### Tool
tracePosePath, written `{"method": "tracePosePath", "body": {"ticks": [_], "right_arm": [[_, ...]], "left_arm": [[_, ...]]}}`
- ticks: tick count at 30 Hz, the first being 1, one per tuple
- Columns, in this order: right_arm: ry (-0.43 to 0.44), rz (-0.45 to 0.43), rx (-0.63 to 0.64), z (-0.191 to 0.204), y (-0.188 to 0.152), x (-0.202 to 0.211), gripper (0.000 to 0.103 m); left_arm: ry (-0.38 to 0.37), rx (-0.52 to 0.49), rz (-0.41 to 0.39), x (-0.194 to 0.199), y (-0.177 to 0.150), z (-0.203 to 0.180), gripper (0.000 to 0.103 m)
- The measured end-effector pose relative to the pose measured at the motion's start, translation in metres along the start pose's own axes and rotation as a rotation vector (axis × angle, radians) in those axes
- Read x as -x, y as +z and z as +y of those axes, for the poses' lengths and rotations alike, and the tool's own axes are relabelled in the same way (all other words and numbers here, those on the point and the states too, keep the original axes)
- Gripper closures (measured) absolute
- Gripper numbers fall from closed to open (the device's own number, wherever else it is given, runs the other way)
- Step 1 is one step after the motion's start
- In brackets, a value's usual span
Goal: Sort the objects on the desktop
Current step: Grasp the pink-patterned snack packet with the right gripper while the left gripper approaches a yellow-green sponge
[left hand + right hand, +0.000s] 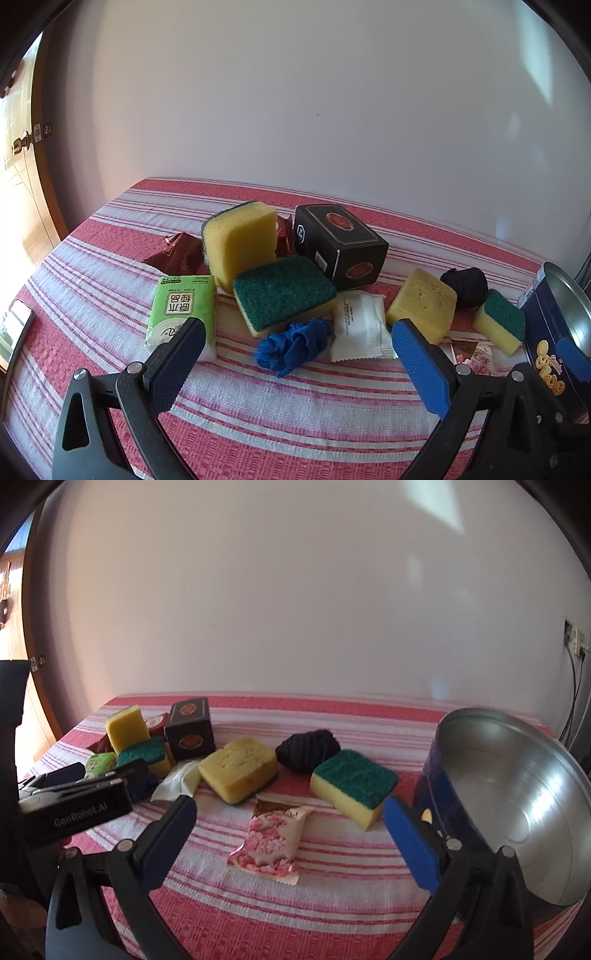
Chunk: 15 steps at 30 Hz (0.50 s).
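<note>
The left gripper (pixel 298 328) is open above the striped cloth, with a crumpled blue cloth (pixel 293 345) lying between its fingers and nothing held. Around it lie a green tissue pack (pixel 183 310), a green-topped sponge (pixel 284 291), a white sachet (pixel 360 326) and an upright yellow sponge (pixel 240 240). The right gripper (pixel 291 806) is open over a pink flowered packet (pixel 271 842). Beyond it sit a yellow sponge (pixel 240 768), a small green-topped sponge (pixel 354 782) and a black cloth ball (pixel 308 749). An empty blue tin (pixel 509 797) stands just right of its right finger.
A black box (pixel 340 243) and a dark red wrapper (pixel 181 251) lie at the back of the pile. A phone (pixel 13 332) rests at the table's left edge. The left tool's black housing (pixel 74 808) fills the right view's left side. A wall stands behind the table.
</note>
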State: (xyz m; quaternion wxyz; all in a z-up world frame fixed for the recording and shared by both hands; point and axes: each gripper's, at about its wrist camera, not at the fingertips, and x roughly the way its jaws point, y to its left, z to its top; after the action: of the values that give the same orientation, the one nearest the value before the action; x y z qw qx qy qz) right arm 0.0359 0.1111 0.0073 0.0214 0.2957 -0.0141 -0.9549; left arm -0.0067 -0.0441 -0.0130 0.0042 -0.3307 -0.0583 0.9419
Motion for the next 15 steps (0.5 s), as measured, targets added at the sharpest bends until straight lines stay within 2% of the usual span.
{"method": "tracePosePath", "body": {"ticks": [4,6,8,10,12,13,14,15], "right_arm": [[0.001,0.103,0.019,0.003,-0.002,-0.018,0.001],[-0.008,0.171,0.051,0.007,-0.002,-0.032,0.005],[-0.007,0.238,0.079,0.012,-0.004,-0.047,0.017],[-0.016,0.306,0.097,0.016,-0.006,-0.063,0.024],[-0.01,0.309,0.078,0.013,-0.004,-0.067,0.031],[-0.008,0.305,0.079,0.012,-0.003,-0.068,0.038],[-0.001,0.303,0.077,0.011,-0.002,-0.067,0.051],[-0.003,0.296,0.079,0.01,-0.003,-0.065,0.059]], "left_arm": [[-0.038,0.012,-0.001,0.001,0.003,0.009,0.001],[-0.029,-0.037,-0.002,0.003,0.005,0.003,0.001],[-0.012,-0.081,-0.03,0.006,0.008,-0.005,0.001],[-0.031,-0.11,-0.039,0.008,0.012,-0.013,0.001],[-0.053,-0.131,-0.043,0.009,0.018,-0.022,0.001],[-0.063,-0.155,-0.043,0.008,0.022,-0.028,0.001],[-0.067,-0.183,-0.039,0.007,0.025,-0.034,0.001],[-0.069,-0.212,-0.036,0.005,0.027,-0.041,0.001]]}}
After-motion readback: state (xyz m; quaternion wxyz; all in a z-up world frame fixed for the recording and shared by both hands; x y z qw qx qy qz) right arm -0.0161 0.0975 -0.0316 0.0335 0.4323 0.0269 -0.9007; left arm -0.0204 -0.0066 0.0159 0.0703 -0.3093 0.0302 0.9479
